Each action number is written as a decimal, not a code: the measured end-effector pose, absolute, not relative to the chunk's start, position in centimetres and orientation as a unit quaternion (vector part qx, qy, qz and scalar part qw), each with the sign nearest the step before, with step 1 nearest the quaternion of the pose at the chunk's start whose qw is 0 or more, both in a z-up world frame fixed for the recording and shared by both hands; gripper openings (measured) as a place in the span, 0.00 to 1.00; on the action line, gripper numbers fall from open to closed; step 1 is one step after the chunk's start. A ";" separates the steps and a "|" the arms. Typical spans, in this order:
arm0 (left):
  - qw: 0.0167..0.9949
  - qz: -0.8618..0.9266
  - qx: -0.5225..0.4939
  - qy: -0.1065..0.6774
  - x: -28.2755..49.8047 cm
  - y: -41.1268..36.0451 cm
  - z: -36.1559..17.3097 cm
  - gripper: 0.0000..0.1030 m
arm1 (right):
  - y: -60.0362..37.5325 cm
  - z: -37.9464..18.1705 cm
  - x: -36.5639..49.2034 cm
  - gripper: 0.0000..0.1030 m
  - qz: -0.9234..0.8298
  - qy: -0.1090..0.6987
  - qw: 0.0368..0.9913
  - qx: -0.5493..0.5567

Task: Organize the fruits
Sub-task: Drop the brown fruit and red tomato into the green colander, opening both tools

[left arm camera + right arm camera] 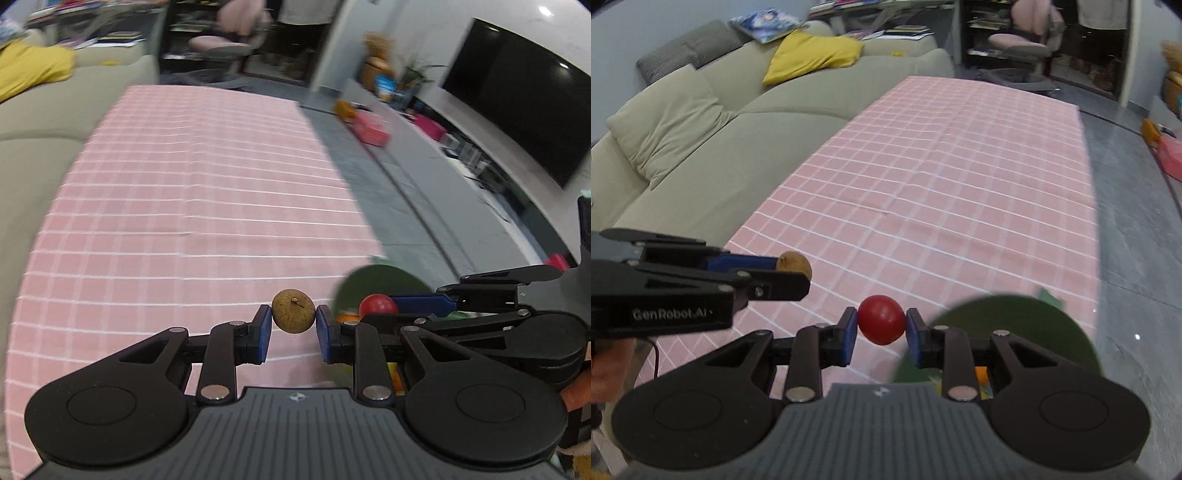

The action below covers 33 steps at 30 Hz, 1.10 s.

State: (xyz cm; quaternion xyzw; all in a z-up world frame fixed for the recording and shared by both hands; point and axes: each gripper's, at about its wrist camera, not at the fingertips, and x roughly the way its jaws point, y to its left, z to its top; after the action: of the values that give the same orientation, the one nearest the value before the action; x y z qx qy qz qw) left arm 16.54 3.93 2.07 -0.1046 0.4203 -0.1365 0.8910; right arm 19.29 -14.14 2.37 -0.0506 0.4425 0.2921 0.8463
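Observation:
My left gripper is shut on a small brown round fruit and holds it above the pink checked tablecloth. My right gripper is shut on a small red round fruit, also held above the cloth. The red fruit and right gripper show at the right of the left wrist view; the left gripper with the brown fruit shows at the left of the right wrist view. A dark green plate lies at the near right table corner, with orange and yellow-green fruit partly hidden behind the fingers.
A beige sofa with a yellow cushion runs along the table's left side. Grey floor lies to the right, with a TV on a low unit and toys beyond. An office chair stands past the far end.

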 end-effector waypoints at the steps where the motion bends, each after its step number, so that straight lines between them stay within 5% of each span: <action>1: 0.888 -0.150 -0.107 0.421 16.6 3.1 2.2 0.28 | -15.4 2.5 18.8 0.24 0.284 0.442 0.849 -0.048; 16: 0.793 -0.265 -0.062 0.545 19.8 -7.2 -5.1 0.28 | -23.3 -2.6 17.1 0.24 0.231 0.518 0.820 -0.081; 33: 0.765 -0.253 -0.054 0.590 20.3 -8.7 -8.3 0.28 | -22.4 -6.4 18.1 0.25 0.280 0.570 0.765 -0.104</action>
State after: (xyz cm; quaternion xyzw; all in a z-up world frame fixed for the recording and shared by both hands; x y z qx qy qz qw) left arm 20.35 -8.69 -8.31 -0.0545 0.5902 -0.2532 0.7645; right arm 18.09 -22.39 -6.38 -0.1037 0.5699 0.2802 0.7655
